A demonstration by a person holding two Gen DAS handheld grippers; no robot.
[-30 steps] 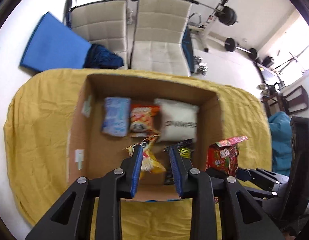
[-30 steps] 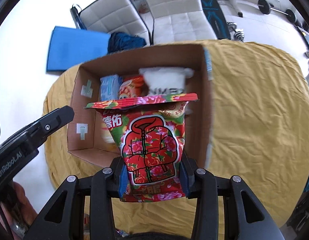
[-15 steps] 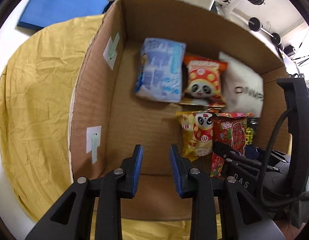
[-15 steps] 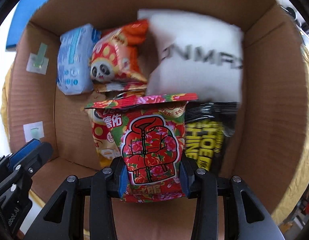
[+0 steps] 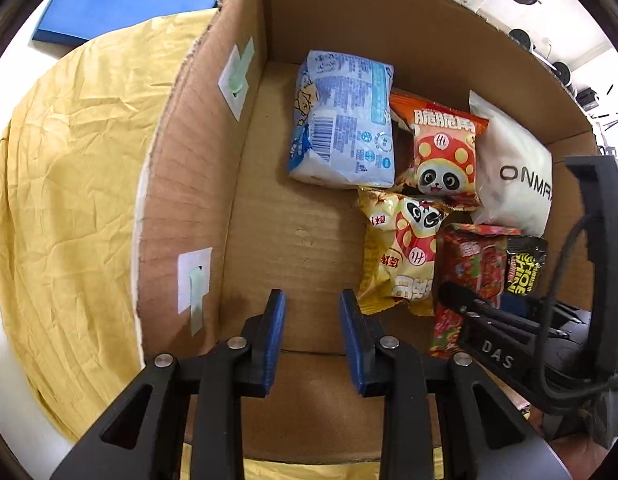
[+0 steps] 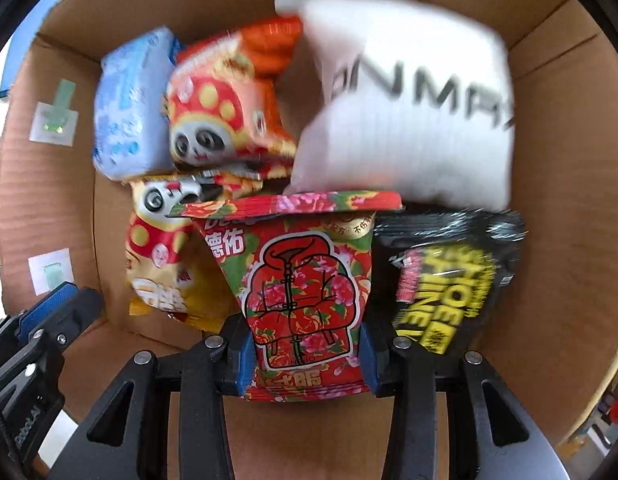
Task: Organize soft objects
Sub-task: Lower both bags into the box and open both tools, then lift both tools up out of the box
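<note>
Right gripper [image 6: 307,354]: your jaws clench the glossy red floral snack bag [image 6: 305,288], inside the corrugated cardboard box [image 6: 549,240].
Left gripper [image 5: 312,320]: your jaws closed, empty, above bare box floor.
Neighbours: crinkly yellow panda bag [image 6: 161,264], black pouch [image 6: 445,284].

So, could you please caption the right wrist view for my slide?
Right gripper holds a red flowered packet inside a cardboard box of snack bags.

Bright, even daylight fills both fisheye views, with straight edges bowing toward dark round borders. The left wrist view is sharp. The right wrist view smears the white pouch [image 6: 409,108] with motion blur.
</note>
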